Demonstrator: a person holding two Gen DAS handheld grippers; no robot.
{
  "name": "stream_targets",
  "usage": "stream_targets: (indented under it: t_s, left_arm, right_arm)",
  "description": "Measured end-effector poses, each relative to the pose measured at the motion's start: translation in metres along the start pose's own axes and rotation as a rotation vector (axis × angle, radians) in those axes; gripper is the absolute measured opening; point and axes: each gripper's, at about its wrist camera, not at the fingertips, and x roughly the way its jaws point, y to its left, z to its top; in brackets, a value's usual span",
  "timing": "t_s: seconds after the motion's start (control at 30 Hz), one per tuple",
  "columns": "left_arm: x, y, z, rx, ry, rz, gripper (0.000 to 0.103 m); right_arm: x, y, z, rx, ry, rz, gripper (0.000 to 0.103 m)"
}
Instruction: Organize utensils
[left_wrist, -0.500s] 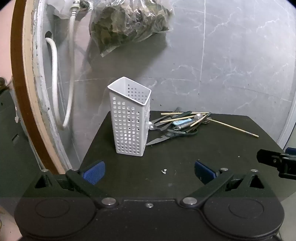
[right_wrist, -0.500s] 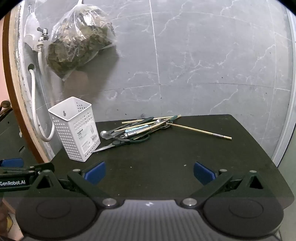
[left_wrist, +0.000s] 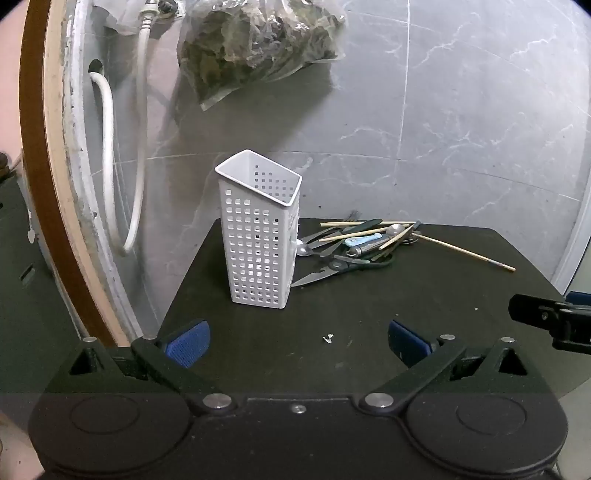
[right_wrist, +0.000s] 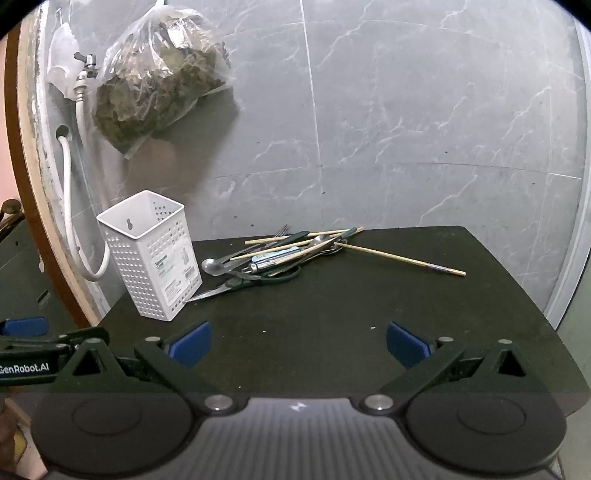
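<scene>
A white perforated utensil holder (left_wrist: 260, 236) (right_wrist: 151, 254) stands upright and empty at the back left of a black table (left_wrist: 369, 314) (right_wrist: 332, 314). Beside it to the right lies a pile of utensils (left_wrist: 358, 243) (right_wrist: 284, 254): spoons, a fork, scissors (left_wrist: 332, 267), a blue-handled tool and wooden chopsticks (right_wrist: 402, 259). My left gripper (left_wrist: 297, 341) hovers open over the table's near edge, in front of the holder, with nothing between its blue pads. My right gripper (right_wrist: 297, 343) is open too, empty, short of the pile.
A grey marble-tiled wall rises right behind the table. On it hang a clear bag of dark leaves (left_wrist: 258, 44) (right_wrist: 159, 77) and a tap with white hoses (left_wrist: 107, 155) (right_wrist: 81, 85). A brown door frame (left_wrist: 40, 166) stands at the left.
</scene>
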Motion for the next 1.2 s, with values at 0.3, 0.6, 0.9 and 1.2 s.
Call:
stream_targets:
  t_s: [0.3,0.6,0.9,1.2]
  left_arm:
    - [-0.0001,0.0020,0.0012,-0.006,0.001,-0.007,0.102]
    - [-0.0004,0.0020,0.0023,-0.008,0.002,-0.007,0.102]
    - [-0.0004,0.0017,0.0022,-0.007,0.003,-0.008,0.102]
    - [-0.0004,0.0018,0.0025,-0.007,0.004,-0.008,0.102]
  right_arm:
    - [-0.0003,0.0006,0.0014,-0.002,0.002,-0.001,0.103]
    - [-0.0006,-0.0021,0.0014,0.003,0.002,0.000,0.103]
    - [-0.0009,-0.0016,0.0005,0.005,0.005,0.000,0.103]
    - [0.0013,0.0001,0.0009,0.004,0.011,0.000,0.103]
